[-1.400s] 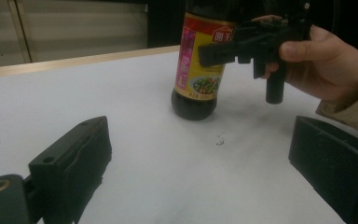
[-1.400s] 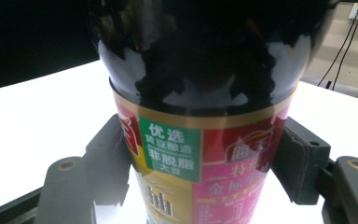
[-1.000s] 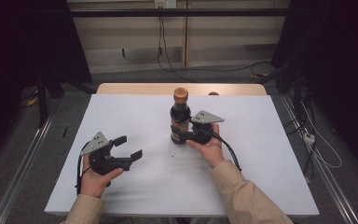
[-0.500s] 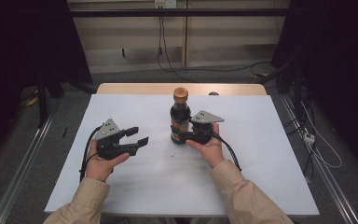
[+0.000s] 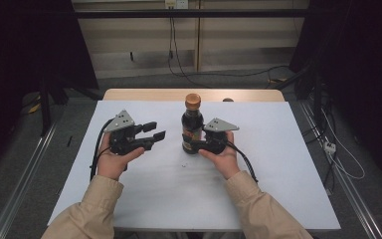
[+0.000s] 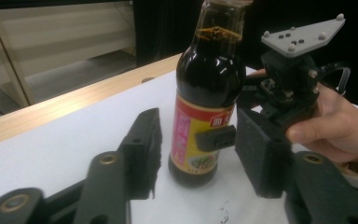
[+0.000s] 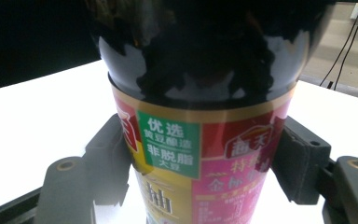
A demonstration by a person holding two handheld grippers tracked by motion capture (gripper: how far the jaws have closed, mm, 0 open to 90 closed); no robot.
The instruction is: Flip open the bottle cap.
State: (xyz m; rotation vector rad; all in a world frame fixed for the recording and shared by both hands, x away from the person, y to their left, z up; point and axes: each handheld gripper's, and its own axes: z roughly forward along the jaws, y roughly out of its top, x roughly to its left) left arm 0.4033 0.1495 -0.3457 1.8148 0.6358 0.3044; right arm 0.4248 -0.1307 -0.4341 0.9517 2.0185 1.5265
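Right claw (image 5: 193, 142) clamps the dark sauce bottle (image 5: 192, 124), upright mid-tabletop (image 5: 278, 164). Left claw (image 5: 154, 133), which I hold near the bottle's left, has been closing, partly open, empty.

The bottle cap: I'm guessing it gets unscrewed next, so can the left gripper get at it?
Probably yes. The cap stands bare above the right gripper, which clamps the bottle low; the left gripper is empty.

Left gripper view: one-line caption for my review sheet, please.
Left gripper's open fingers frame an upright dark sauce bottle on the white table, while the right gripper clamps its labelled body.
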